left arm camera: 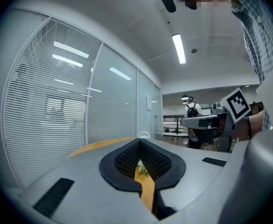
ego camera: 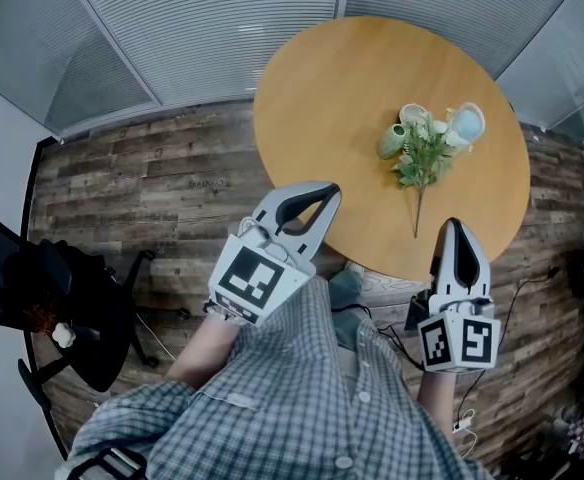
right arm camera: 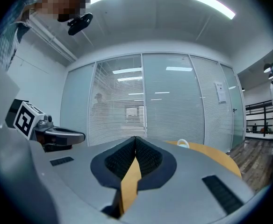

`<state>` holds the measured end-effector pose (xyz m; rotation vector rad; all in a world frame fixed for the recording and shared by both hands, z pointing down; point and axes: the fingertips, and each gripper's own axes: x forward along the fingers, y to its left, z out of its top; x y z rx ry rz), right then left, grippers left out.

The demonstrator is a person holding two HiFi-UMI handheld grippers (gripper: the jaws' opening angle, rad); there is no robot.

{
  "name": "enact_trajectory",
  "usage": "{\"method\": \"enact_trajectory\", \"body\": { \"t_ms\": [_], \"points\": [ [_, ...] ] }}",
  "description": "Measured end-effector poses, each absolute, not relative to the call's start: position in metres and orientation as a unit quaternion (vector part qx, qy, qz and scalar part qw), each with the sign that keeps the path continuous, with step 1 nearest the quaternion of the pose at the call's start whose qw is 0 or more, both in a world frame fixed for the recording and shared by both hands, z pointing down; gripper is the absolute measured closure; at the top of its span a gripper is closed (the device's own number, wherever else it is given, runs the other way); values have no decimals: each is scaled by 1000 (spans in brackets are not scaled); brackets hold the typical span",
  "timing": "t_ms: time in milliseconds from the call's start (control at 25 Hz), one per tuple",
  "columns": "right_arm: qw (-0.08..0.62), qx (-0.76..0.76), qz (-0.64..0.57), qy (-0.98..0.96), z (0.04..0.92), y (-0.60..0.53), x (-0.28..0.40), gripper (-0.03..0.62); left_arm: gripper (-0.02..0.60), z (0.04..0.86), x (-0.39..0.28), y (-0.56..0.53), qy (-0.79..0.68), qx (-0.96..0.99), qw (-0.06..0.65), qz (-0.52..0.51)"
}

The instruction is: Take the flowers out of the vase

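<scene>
Your left gripper (ego camera: 329, 192) and right gripper (ego camera: 455, 226) are both closed and empty, held at the near edge of the table (ego camera: 322, 88). Farther on, flowers (ego camera: 419, 163) lie beside a green vase (ego camera: 391, 141) and a blue vase (ego camera: 466, 124).

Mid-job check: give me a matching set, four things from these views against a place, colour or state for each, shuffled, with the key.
Things:
1. flowers
2. left gripper
3. chair
4. table

Descriptions:
A. round, wooden
B. shut, nothing between the jaws
C. black, on the floor at the left of the head view
D. lying flat on the tabletop, stem towards the person

Pairs: 1-D, 2-B, 3-C, 4-A
</scene>
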<state>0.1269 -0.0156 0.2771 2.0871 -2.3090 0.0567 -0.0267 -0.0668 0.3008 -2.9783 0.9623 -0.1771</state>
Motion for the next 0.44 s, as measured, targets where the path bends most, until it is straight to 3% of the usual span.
{"method": "enact_trajectory", "body": {
  "t_ms": [440],
  "points": [
    [16, 663, 21, -748, 279, -16, 118, 583, 574, 299, -32, -67, 306, -951, -7, -49]
  ]
}}
